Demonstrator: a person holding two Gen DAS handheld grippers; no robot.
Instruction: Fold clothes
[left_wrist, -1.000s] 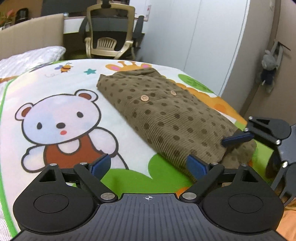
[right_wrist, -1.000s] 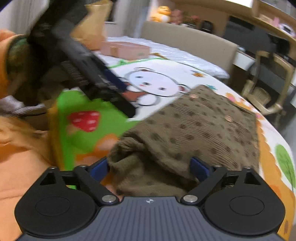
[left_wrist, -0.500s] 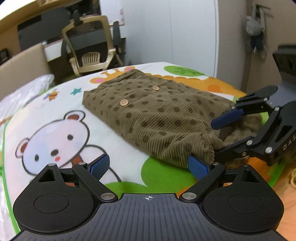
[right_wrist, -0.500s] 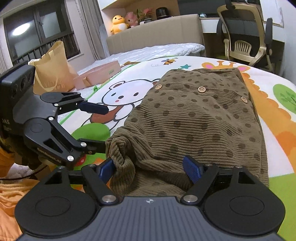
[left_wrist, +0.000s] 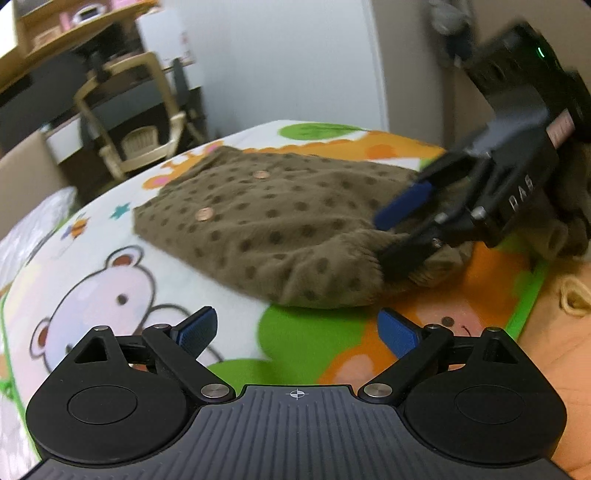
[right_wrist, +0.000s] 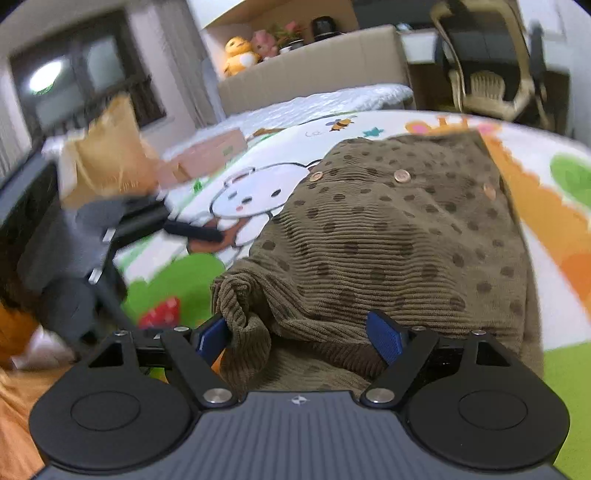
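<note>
Folded brown dotted garment (right_wrist: 388, 236) on cartoon blanket (left_wrist: 110, 266), grippers spread wide.

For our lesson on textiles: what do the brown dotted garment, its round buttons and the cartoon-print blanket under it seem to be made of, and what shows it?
Brown dotted garment: probably corduroy, matte, with fine parallel ribs across the cloth.
Buttons: smooth tan discs with a slight sheen, wood or plastic; too small to tell.
Cartoon-print blanket: likely soft fleece or plush, matte and faintly fuzzy, though blur leaves this uncertain.

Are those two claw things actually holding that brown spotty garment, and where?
The left gripper holds nothing. The right gripper straddles the brown garment's near edge; a grip cannot be told.
</note>
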